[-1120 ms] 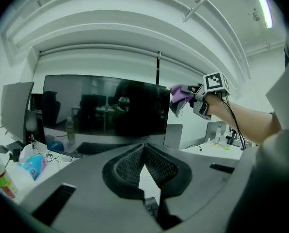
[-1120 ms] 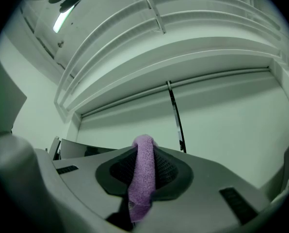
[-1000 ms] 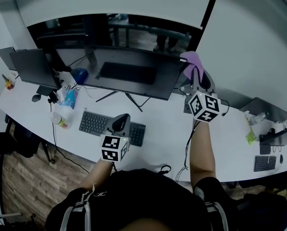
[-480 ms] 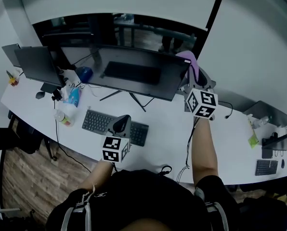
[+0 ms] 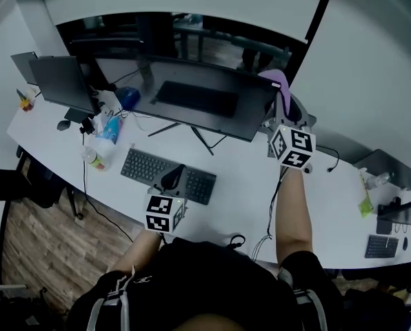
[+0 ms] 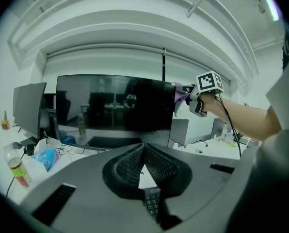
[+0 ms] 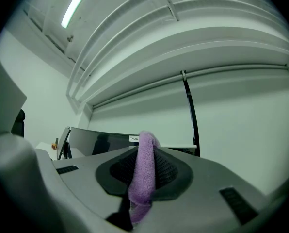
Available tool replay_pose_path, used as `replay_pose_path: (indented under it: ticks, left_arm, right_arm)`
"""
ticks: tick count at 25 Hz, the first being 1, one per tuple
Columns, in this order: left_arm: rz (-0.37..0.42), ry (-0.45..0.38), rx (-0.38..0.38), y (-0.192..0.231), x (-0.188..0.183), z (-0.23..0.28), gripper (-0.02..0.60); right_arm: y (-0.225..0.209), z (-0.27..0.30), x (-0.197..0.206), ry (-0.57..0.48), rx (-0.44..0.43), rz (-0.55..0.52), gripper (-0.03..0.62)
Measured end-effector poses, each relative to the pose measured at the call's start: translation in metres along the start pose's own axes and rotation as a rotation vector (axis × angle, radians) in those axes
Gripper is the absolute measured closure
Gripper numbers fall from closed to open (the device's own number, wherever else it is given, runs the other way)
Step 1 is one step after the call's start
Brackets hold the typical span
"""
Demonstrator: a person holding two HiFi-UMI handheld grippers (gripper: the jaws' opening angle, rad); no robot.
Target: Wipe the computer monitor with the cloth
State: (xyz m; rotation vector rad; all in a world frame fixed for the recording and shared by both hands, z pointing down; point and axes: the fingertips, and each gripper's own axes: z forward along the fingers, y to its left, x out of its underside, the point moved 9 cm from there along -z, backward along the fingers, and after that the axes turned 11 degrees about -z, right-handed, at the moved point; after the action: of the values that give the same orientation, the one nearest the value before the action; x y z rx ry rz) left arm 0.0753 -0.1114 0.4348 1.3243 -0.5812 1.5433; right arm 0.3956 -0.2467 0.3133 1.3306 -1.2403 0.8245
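Setting: Office room with a long white table running along a pale wall, and a dark window strip beyond it.
Monitor: the computer monitor stands at the far middle of the table on splayed legs, its wide screen dark and facing the person.
Cloth: a purple cloth sits up at the monitor's upper right corner, against or just beside the screen edge; actual contact is hard to confirm.
Right tool: the right tool pinches the cloth between its jaws, a folded strip standing up past the tips and a tail hanging below. The arm is stretched far and high, probably so that the soft fold meets the glass before the hard jaws do.
Left tool: the left tool has its jaws pressed together at the tips with nothing between them. It is held low and near, over the keyboard, likely parked out of the wiping path.
Clutter: a smaller screen and a bottle stand at the left, well apart from the cloth.
Stage: judging by the corner position, a wiping pass is starting or ending at the right edge.
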Motion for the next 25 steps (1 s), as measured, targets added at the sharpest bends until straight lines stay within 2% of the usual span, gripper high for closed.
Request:
replay_pose_path:
  ticks: [12,25]
  left_arm:
    - [-0.015,0.026,-0.079,-0.015,0.022,-0.022,0.568]
    - [-0.066,0.042,-0.172,-0.020,0.053,-0.038,0.568]
  right_arm:
    - [0.006,-0.008,0.042,0.107,-0.064,0.007,0.517]
    - [0.019,-0.014,0.096,0.216,-0.112,0.039,0.516]
